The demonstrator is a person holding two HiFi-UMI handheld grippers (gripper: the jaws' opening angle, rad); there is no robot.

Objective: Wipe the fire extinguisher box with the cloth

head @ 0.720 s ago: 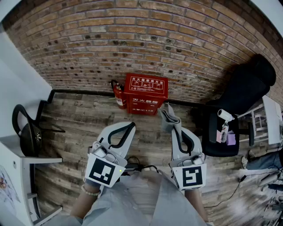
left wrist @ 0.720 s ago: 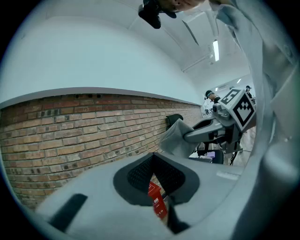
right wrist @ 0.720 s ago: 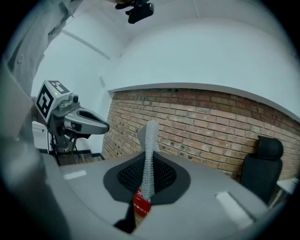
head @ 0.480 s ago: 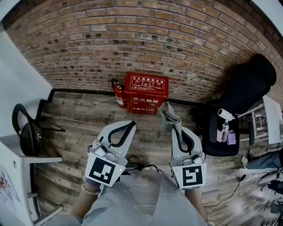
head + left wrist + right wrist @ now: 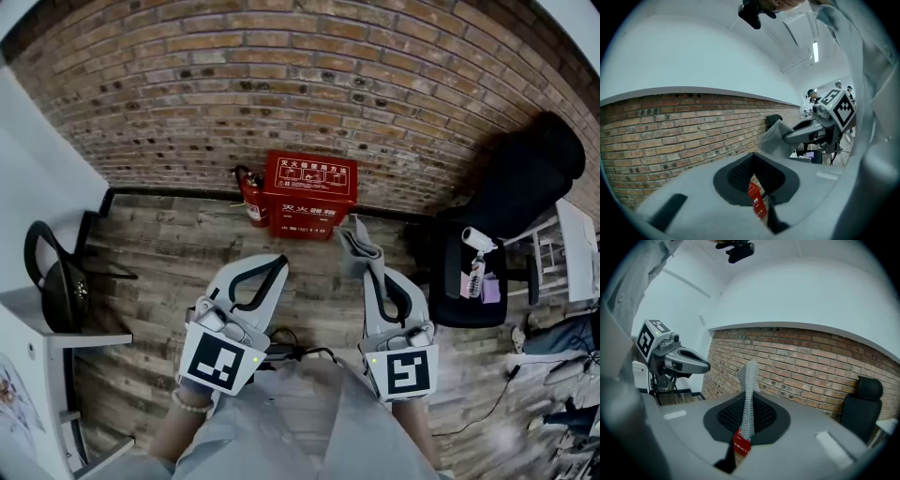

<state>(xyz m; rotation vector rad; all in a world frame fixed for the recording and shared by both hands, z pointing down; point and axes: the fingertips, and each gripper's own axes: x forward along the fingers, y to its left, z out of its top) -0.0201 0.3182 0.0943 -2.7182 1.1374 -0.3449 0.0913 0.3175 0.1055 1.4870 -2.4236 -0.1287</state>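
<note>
The red fire extinguisher box (image 5: 309, 197) stands on the wooden floor against the brick wall, with a red extinguisher (image 5: 251, 199) at its left side. My right gripper (image 5: 360, 251) is shut on a grey cloth (image 5: 355, 242), held in the air short of the box and apart from it. In the right gripper view the cloth (image 5: 750, 380) sticks up from the closed jaws, and a sliver of the box (image 5: 740, 444) shows below them. My left gripper (image 5: 273, 269) hovers to the left of it, jaws together with nothing held. A strip of the box (image 5: 757, 202) shows through them.
A black office chair (image 5: 525, 178) stands at the right by the wall. A black stool (image 5: 473, 305) in front of it carries a spray bottle (image 5: 475, 255). Another black chair (image 5: 54, 281) and a white desk (image 5: 28, 352) are at the left. Cables (image 5: 300, 354) lie near my feet.
</note>
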